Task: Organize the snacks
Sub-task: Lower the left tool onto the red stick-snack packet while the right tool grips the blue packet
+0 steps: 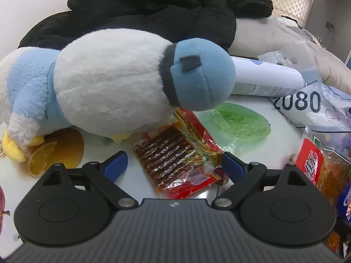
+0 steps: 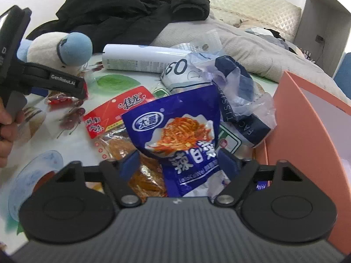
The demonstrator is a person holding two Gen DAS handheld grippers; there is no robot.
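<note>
A small red snack packet (image 1: 182,160) with brown strips lies on the fruit-printed table (image 1: 278,144). My left gripper (image 1: 175,163) stands open around it, its blue pads clear of the wrapper. A blue snack pouch (image 2: 182,131) rests on a red-topped pack of orange strips (image 2: 116,111). My right gripper (image 2: 179,162) straddles the pouch's lower end, open, with a gap at the left pad. In the right wrist view a left gripper finger (image 2: 65,83) hovers over the small red packet (image 2: 59,100), with a person's hand (image 2: 6,129) on the handle.
A white and blue plush toy (image 1: 109,83) lies over the packet's far end. Behind are a white spray can (image 2: 142,59), a crumpled plastic bag with a tissue pack (image 2: 241,92) and a black jacket (image 2: 131,11). An orange box (image 2: 302,135) stands at the right.
</note>
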